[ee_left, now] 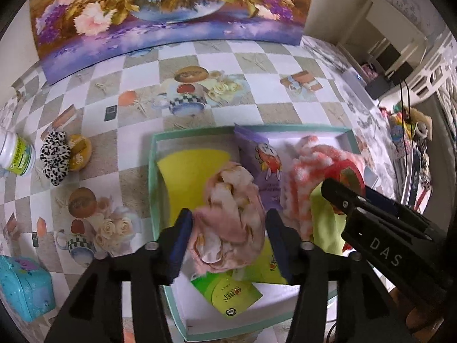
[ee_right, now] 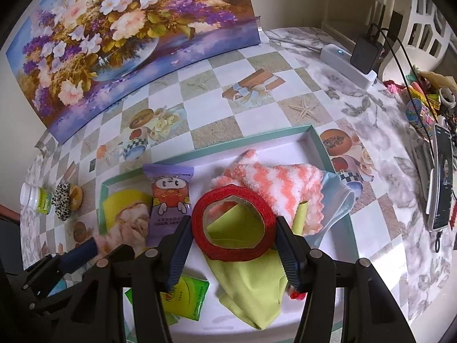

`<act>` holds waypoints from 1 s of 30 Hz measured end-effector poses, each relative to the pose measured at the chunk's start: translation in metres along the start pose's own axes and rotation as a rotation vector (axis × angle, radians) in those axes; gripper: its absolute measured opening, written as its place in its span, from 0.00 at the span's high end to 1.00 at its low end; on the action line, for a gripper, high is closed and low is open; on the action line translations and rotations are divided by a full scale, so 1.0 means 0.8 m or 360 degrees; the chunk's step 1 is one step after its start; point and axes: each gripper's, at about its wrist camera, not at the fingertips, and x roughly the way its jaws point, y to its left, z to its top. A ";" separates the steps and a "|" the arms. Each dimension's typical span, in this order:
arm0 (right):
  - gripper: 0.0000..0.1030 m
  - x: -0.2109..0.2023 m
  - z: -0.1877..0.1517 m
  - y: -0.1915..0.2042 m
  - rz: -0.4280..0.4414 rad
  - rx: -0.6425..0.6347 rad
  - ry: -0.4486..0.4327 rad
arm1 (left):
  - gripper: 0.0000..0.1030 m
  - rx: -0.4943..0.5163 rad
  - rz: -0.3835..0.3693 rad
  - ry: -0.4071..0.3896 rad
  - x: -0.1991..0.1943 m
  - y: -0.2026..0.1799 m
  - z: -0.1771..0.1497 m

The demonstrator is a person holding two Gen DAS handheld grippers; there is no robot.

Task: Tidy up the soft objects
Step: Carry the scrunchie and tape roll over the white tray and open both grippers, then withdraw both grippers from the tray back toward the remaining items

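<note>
My left tongs point(ee_left: 228, 228) stand apart around the pink scrunched cloth point(ee_left: 228, 214); I see no pad pressing it. It lies on a yellow sponge point(ee_left: 185, 171) in the teal-rimmed box point(ee_left: 152, 171). My right tongs point(ee_right: 232, 235) bracket the red tape roll point(ee_right: 232, 225), both pads at its sides; I cannot tell whether they squeeze it. Under it lies a lime cloth point(ee_right: 251, 285). Beyond, a striped fuzzy sock point(ee_right: 280, 183). Left of the roll, a purple snack packet point(ee_right: 168, 200). Out on the counter point(ee_left: 257, 65), a leopard scrunchie point(ee_left: 54, 157).
</note>
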 end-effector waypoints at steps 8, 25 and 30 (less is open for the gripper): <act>0.36 -0.010 0.004 0.004 0.0006 -0.0022 -0.0016 | 0.37 -0.0115 0.0003 -0.0055 -0.020 0.029 0.010; 0.00 -0.005 0.002 0.015 -0.0031 -0.0089 -0.0045 | 0.12 -0.0374 0.0236 -0.0047 -0.024 0.111 0.010; 0.00 -0.002 0.000 0.023 -0.0024 -0.0099 -0.0035 | 0.11 -0.0451 0.0270 -0.0055 -0.027 0.135 0.008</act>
